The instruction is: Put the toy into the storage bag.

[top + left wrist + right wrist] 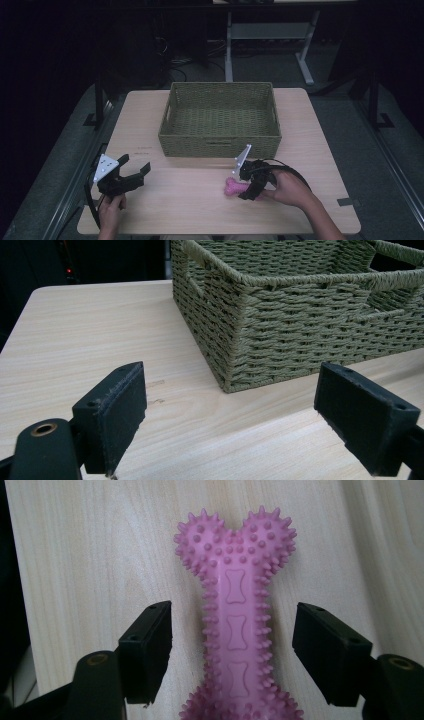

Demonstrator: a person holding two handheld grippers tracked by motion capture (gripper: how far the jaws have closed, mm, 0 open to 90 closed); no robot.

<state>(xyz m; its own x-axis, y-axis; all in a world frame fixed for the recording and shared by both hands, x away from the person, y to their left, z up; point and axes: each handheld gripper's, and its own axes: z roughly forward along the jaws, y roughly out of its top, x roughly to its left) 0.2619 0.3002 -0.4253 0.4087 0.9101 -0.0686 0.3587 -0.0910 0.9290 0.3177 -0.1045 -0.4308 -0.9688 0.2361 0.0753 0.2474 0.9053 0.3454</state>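
The pink bone toy (235, 187) lies flat on the desk (175, 200), toward the near edge and right of the middle, a little in front of the woven basket (220, 145) that stands at the middle of the desk, nearer the far edge. The right gripper (248, 186) is down over the toy, held by the person's right hand (287, 189), with its cable looping behind it. In the right gripper view the spiky toy (235, 620) runs lengthwise up the gap between the two black jaws, one knobbed end pointing away and the other end at the bottom of the frame; the jaws stand partly open on either side of the narrow shaft, with pale wood showing between each pad and the toy, so neither pad presses on it. The left gripper (135, 169) sits near the front left corner of the desk in the person's left hand (111, 210), well apart from the toy, its jaws wide open with nothing between them. The left gripper view looks across bare desk (100, 330) to the corner of the basket (280, 325).
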